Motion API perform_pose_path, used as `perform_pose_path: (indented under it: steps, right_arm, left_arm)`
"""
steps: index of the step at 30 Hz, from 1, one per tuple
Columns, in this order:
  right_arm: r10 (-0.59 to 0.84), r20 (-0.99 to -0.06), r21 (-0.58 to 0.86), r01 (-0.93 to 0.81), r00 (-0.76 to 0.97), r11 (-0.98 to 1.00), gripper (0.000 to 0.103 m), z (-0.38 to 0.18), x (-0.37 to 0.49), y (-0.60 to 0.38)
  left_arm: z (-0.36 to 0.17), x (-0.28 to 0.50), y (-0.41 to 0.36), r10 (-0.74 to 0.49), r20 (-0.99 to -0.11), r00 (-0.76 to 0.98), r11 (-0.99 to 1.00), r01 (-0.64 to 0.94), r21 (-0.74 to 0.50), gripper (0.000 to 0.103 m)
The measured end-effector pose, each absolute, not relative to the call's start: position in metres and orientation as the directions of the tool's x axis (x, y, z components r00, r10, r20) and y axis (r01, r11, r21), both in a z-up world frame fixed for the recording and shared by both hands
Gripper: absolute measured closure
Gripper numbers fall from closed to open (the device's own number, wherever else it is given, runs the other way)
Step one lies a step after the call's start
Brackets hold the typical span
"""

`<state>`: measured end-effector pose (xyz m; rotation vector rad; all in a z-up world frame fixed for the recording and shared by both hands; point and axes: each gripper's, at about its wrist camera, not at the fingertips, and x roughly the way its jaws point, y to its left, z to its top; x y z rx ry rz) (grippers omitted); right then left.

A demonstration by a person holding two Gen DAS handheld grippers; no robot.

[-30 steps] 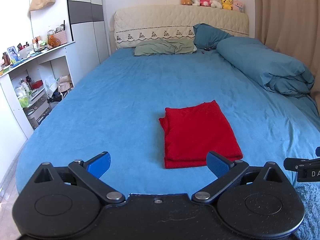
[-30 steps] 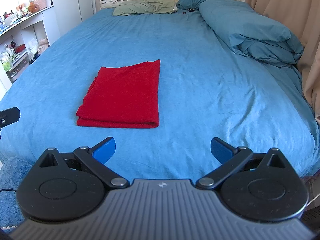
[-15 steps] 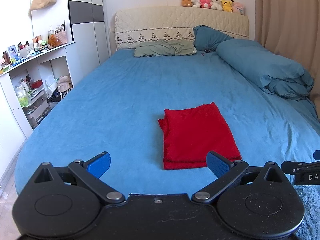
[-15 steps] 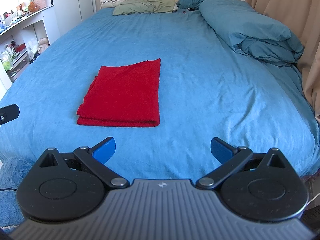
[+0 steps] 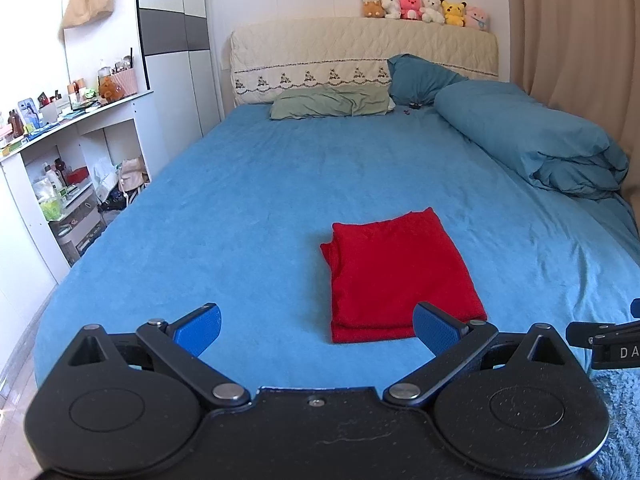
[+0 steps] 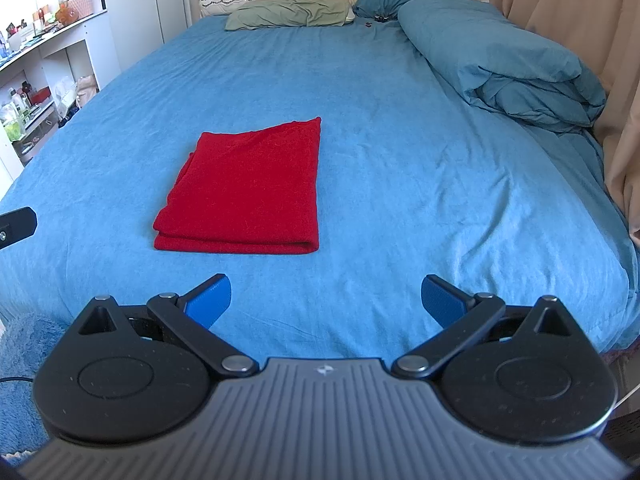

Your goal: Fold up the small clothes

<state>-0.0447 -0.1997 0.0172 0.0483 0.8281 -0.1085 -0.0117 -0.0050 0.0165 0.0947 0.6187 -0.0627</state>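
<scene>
A red garment point(image 5: 400, 272) lies folded into a neat rectangle on the blue bed sheet point(image 5: 260, 200), near the foot of the bed. It also shows in the right wrist view point(image 6: 248, 188). My left gripper point(image 5: 316, 330) is open and empty, held back from the bed's near edge, with the garment ahead and to its right. My right gripper point(image 6: 326, 300) is open and empty, also back from the edge, with the garment ahead and to its left. Neither gripper touches the cloth.
A rolled blue duvet point(image 5: 536, 144) lies along the bed's right side, with pillows point(image 5: 332, 102) at the headboard. White shelves point(image 5: 60, 160) full of items stand to the left. A curtain point(image 6: 580, 40) hangs on the right. A blue fluffy rug point(image 6: 20, 352) lies below.
Both grippers have drawn back slightly from the bed, so the folded red garment looks a little farther away. The garment itself has not moved.
</scene>
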Motion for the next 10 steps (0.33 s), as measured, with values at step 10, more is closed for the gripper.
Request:
perform_pose_path:
  steps: [10]
  right_arm:
    - [-0.08, -0.737, 0.0, 0.118, 0.672, 0.993, 0.0, 0.017, -0.0446, -0.1995]
  left_arm:
    - [0.0153, -0.0107, -0.0021, -0.031, -0.579, 0.815, 0.994, 0.085, 0.067, 0.0]
